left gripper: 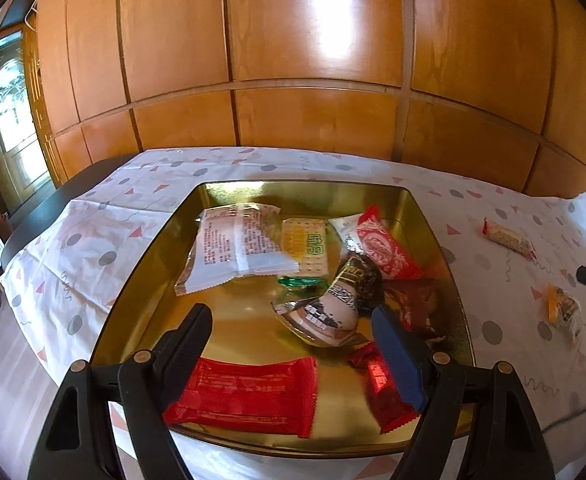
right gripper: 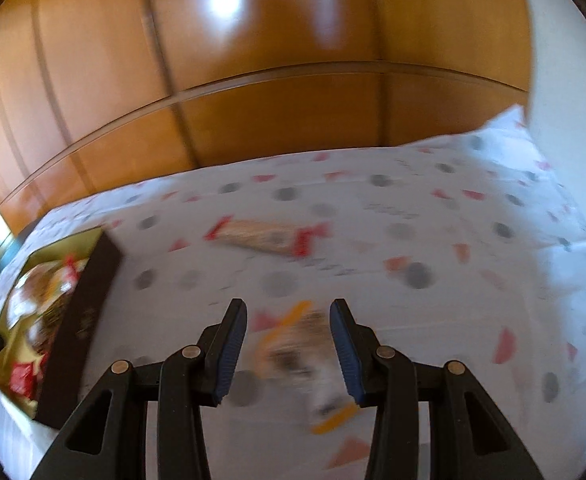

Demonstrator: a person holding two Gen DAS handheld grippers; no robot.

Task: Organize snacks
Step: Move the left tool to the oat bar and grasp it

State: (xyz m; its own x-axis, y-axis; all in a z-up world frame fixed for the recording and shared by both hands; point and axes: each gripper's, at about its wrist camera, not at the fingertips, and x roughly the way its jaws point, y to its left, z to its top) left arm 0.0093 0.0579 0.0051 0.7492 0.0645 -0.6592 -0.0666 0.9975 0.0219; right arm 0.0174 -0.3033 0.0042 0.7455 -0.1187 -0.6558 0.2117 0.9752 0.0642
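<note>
A gold tray (left gripper: 229, 320) holds several snacks: a white packet (left gripper: 241, 248), a yellow cracker pack (left gripper: 307, 246), a black-and-cream packet (left gripper: 341, 300) and red packets (left gripper: 249, 396). My left gripper (left gripper: 291, 314) hangs open over the tray's near side with nothing between its fingers. To the right of the tray, an orange-ended snack (right gripper: 305, 356) lies on the cloth. My right gripper (right gripper: 287, 306) is open above it, fingers on either side and not pressing it; this view is blurred. A long red-ended snack (right gripper: 265, 236) lies farther back.
The table wears a white cloth (left gripper: 93, 232) with grey dots and pink triangles. Wooden wall panels (left gripper: 313, 80) rise right behind it. The tray's dark outer wall (right gripper: 89, 312) stands left of my right gripper. A cable (left gripper: 573, 412) crosses the cloth at the near right.
</note>
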